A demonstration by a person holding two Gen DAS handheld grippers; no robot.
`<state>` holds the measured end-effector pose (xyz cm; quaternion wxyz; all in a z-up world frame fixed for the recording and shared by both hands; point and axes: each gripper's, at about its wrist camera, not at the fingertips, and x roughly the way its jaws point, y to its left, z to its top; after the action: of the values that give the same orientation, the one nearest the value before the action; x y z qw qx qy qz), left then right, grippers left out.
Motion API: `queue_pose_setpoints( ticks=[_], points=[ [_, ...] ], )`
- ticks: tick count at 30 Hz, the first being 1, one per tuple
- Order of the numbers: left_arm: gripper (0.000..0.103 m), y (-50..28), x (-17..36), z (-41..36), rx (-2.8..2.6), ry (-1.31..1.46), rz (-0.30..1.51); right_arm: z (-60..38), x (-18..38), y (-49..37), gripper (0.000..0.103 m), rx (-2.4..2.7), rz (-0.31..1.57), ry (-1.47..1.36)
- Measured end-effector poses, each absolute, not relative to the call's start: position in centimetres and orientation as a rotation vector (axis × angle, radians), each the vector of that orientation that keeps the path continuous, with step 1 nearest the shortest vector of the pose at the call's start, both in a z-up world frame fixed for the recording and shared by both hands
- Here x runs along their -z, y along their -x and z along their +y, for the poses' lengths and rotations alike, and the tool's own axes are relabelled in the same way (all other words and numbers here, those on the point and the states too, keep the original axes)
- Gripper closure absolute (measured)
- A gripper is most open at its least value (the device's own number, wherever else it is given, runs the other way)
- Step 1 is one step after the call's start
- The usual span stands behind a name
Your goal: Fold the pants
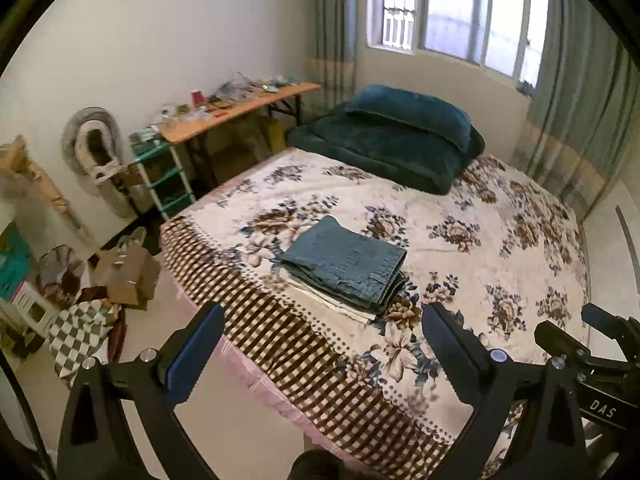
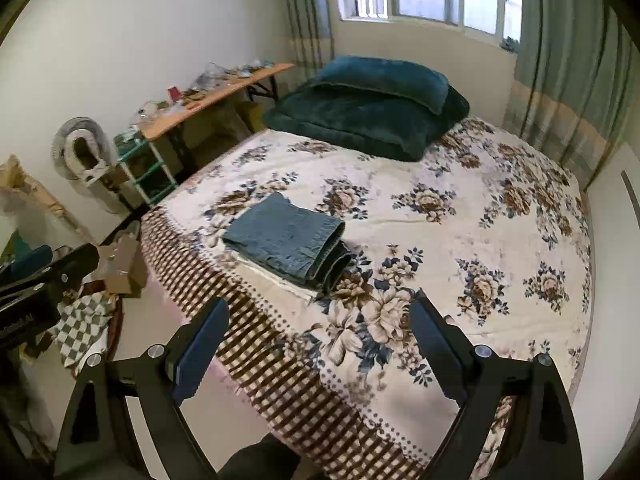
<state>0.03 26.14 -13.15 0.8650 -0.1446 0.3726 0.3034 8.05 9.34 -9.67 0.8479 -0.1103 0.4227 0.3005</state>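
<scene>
Blue denim pants (image 1: 346,262) lie folded into a compact rectangle on top of a folded white garment (image 1: 320,296), near the foot edge of the bed (image 1: 500,248). They also show in the right wrist view (image 2: 288,238). My left gripper (image 1: 322,350) is open and empty, held above the bed's foot edge, short of the pants. My right gripper (image 2: 320,338) is open and empty, also back from the pants. The right gripper body shows at the right of the left wrist view (image 1: 592,352).
A dark teal pillow and folded blanket (image 1: 392,136) lie at the head of the bed. A cluttered wooden table (image 1: 240,108), a shelf rack (image 1: 164,176), a fan (image 1: 94,148) and boxes on the floor (image 1: 124,272) stand to the left. Window and curtains lie behind.
</scene>
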Motion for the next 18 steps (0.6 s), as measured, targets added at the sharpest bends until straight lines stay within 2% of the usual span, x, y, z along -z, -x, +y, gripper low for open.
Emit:
queue_pose_setpoints(
  ticks=[8,18],
  points=[
    [0.002,4.1,9.5,21.6,-0.684,0.27,0.744,5.2,3.3,-2.4,0.008,-0.67,0.827,0.245],
    [0.002,6.8,6.6,19.6,-0.676,0.26,0.712,2.8,-3.2,2.8,0.008,-0.673,0.751,0.235]
  ],
)
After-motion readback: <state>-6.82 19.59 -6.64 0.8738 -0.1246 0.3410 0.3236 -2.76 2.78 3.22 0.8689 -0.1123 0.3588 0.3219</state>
